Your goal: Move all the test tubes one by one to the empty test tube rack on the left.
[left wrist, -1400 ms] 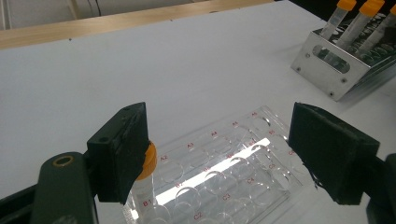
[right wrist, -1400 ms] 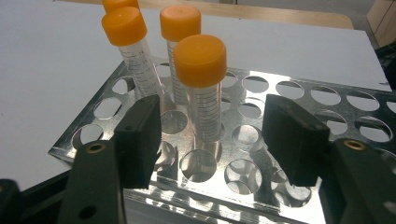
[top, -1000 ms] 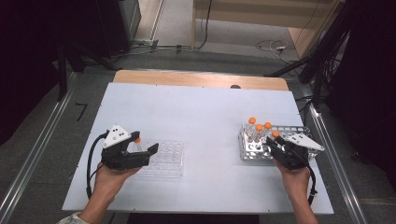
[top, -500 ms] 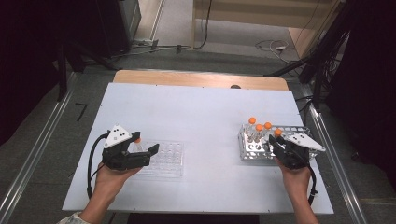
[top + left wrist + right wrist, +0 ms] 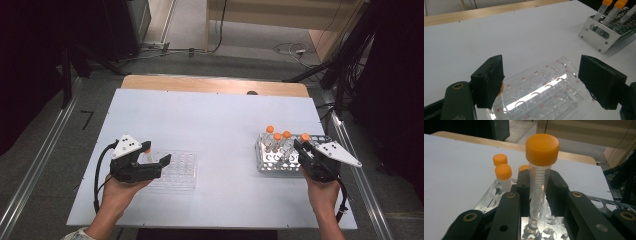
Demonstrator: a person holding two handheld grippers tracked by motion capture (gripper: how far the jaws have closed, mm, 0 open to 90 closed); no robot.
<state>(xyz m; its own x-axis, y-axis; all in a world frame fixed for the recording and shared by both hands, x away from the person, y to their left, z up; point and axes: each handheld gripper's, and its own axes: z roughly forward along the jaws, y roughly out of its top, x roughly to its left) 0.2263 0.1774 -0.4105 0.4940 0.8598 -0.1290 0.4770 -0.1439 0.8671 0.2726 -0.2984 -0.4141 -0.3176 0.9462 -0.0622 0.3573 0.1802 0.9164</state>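
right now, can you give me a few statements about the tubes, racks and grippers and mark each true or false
1. The right gripper is shut on a clear orange-capped tube. True.
2. That tube is fully seated in the metal tube rack. False: its lower end sits just above the rack's holes.
3. The left gripper is clamped on the clear plastic well tray. False: its jaws stand open above the tray, with nothing pressed between them.
4. Other orange-capped tubes stand in the metal rack. True.
5. The clear tray lies on the white table, apart from the metal rack. True.
6. The caps are blue. False: they are orange.
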